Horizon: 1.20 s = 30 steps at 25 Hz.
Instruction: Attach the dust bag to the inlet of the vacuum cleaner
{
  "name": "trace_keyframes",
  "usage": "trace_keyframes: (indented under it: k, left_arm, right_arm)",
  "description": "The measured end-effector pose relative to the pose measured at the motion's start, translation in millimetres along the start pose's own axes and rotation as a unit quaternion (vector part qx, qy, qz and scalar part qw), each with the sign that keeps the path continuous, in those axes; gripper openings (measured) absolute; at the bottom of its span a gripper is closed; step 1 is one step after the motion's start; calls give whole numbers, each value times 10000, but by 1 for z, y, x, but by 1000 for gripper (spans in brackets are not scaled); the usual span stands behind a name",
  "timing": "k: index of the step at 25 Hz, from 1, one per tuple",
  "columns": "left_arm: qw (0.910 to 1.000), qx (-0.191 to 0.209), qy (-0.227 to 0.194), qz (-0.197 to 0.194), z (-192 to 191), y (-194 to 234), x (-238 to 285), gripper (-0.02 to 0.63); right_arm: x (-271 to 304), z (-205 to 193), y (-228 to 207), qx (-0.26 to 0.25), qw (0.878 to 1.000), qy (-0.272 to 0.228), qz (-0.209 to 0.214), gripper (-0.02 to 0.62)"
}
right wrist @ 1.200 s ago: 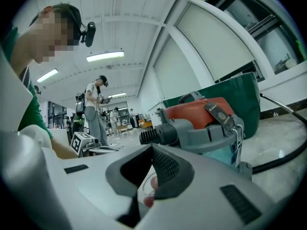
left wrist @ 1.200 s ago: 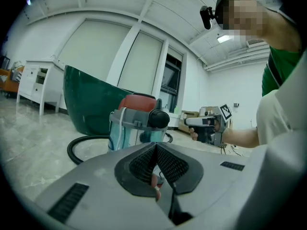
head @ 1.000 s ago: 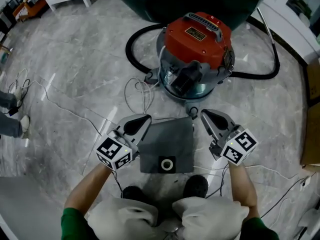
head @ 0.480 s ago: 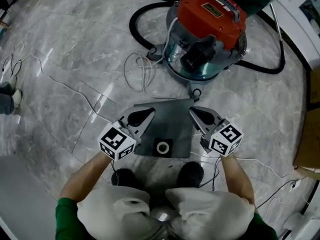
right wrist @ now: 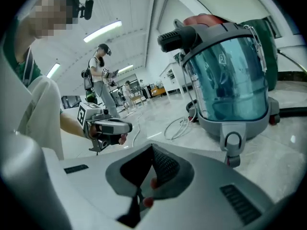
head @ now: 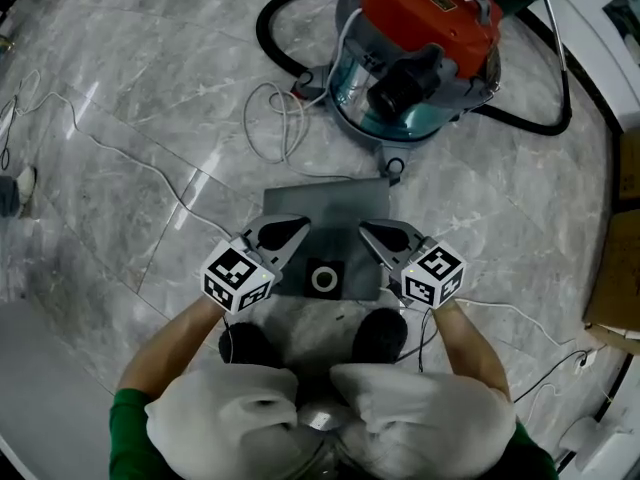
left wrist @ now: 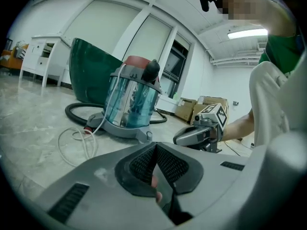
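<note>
Marble floor carries the dust bag, lying flat with its collar ring facing up, just ahead of the person's shoes and apart from the vacuum. Left tongs over the bag's left edge: pressed together, nothing held. Right tongs over the right edge: pressed together, empty. Contact with the bag cannot be told. White cord lies beside the vacuum.

Open floor flanks dust bag; vacuum cleaner ahead
</note>
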<state>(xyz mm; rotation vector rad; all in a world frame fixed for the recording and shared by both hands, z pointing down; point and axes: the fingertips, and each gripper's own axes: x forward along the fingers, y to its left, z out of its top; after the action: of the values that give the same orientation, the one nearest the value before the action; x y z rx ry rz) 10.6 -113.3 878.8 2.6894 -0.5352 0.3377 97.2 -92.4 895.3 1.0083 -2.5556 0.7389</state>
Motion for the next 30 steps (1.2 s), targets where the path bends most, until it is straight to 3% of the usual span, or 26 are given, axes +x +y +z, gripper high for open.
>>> trace_keyframes:
  k: [12, 22, 30]
  left_arm:
    - [9949, 76, 853, -527, -98, -41, -9, -5]
    - [9852, 580, 1325, -925, -153, -70, -14, -5]
    - [9746, 989, 1664, -1126, -186, -85, -14, -5]
  right_arm:
    - [17, -104, 41, -483, 9873, 1322, 741, 6]
    - [17, -155, 70, -1247, 9605, 2126, 1295, 7]
    - [14, -181, 80, -1999, 9366, 2518, 1396, 8]
